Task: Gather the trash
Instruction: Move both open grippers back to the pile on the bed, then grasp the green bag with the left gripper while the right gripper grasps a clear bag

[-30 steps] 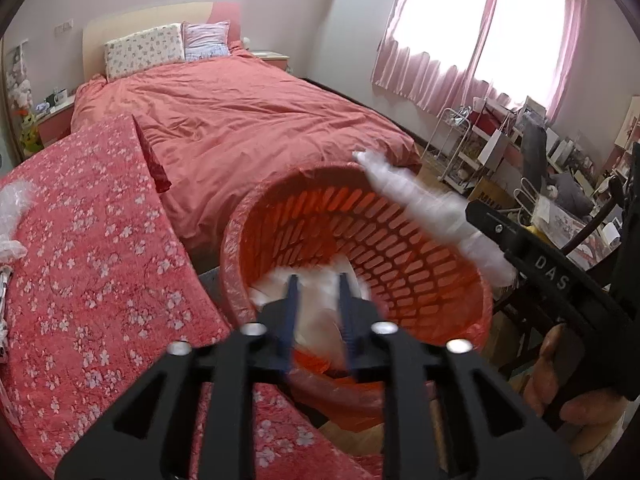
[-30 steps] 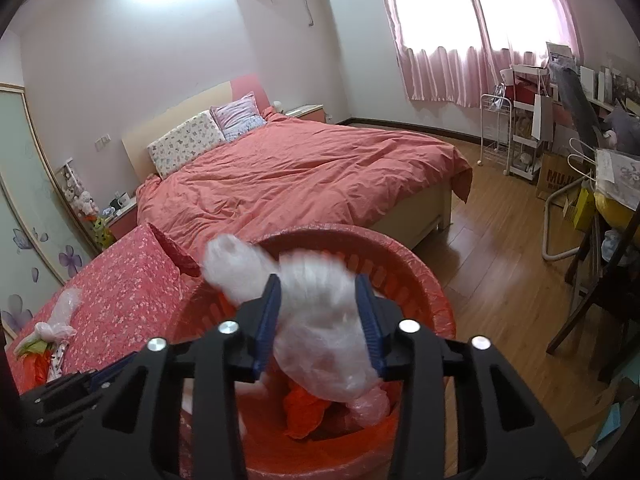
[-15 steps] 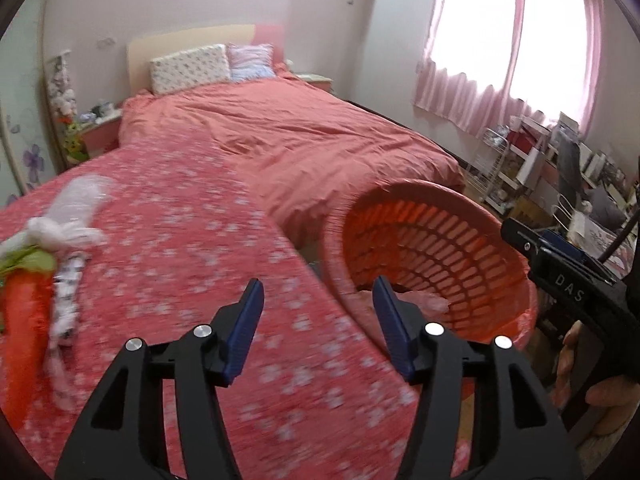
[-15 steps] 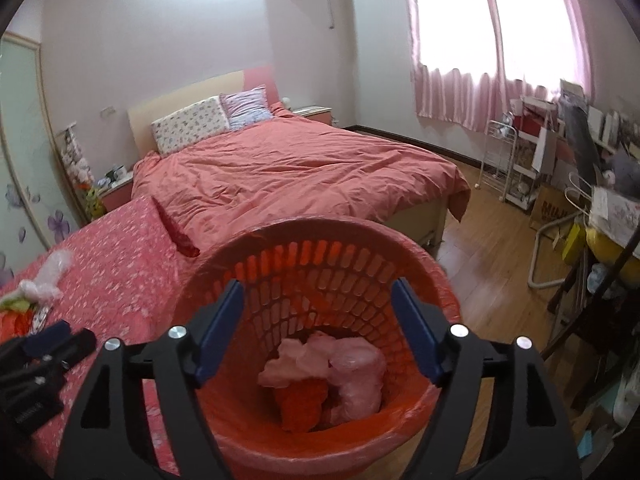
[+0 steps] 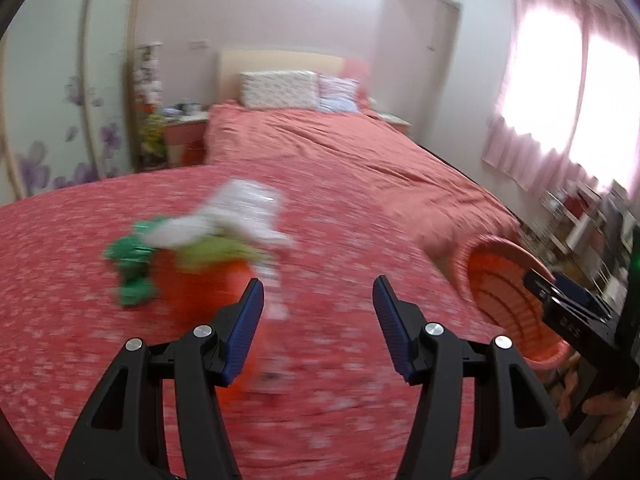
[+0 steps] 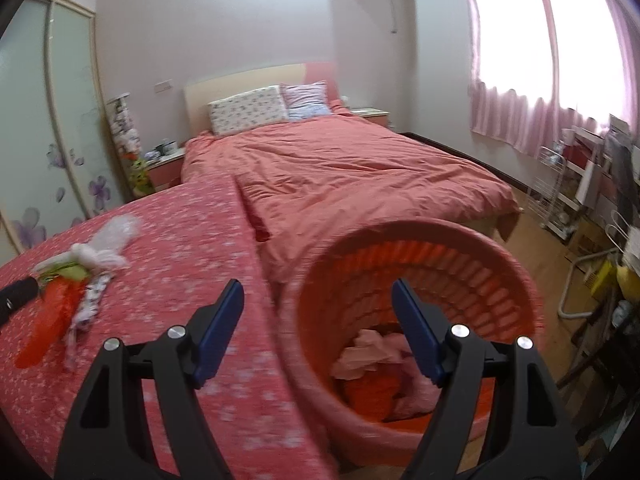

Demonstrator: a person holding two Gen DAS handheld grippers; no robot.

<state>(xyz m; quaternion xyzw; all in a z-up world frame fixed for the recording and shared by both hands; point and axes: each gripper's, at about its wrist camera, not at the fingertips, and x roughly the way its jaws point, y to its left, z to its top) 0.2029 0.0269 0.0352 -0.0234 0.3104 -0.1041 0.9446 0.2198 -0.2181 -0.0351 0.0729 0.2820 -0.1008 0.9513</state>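
Both views ride on the handheld tools and look forward and somewhat downward along their own fingers. The left claw [image 5: 318, 328] camera sits close above the red flowered counter [image 5: 80, 360], facing the bed [image 5: 340, 168] beyond it, with the orange basket [image 5: 500, 292] at its right edge; this view is blurred. The right claw [image 6: 318, 330] camera sits nearer the basket [image 6: 400, 240], looking partly into it, with the counter [image 6: 180, 240] to its left. Both views share the counter, the trash pile [image 5: 208, 248] [image 6: 80, 280] on it, the basket and the bed [image 6: 340, 168].
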